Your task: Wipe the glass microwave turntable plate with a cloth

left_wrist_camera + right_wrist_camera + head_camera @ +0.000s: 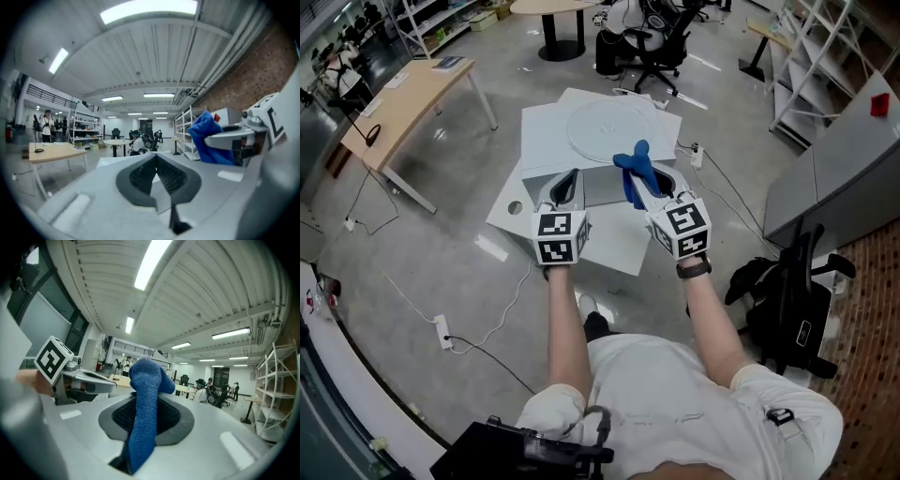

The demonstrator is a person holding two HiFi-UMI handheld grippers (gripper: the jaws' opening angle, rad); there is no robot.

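Note:
The glass turntable plate [609, 127] lies flat on the far part of a low white table [540, 131] in the head view. Both grippers hover over the table's near half, short of the plate. My right gripper [639, 184] [146, 405] is shut on a blue cloth [635, 172] [144, 399], which sticks up from between its jaws. My left gripper [569, 180] [156, 158] is beside it, shut, with nothing between its pads. In the left gripper view, the cloth [206, 135] shows in the right gripper [234, 138]. Both gripper views point up and do not show the plate.
A wooden desk [403, 94] stands to the left. Office chairs [661, 42] and a round table [553, 11] are beyond the white table. White shelving [825, 56] and a grey cabinet [853, 169] stand to the right, with a black bag [787, 300] near them. A power strip [442, 330] with cables lies on the floor.

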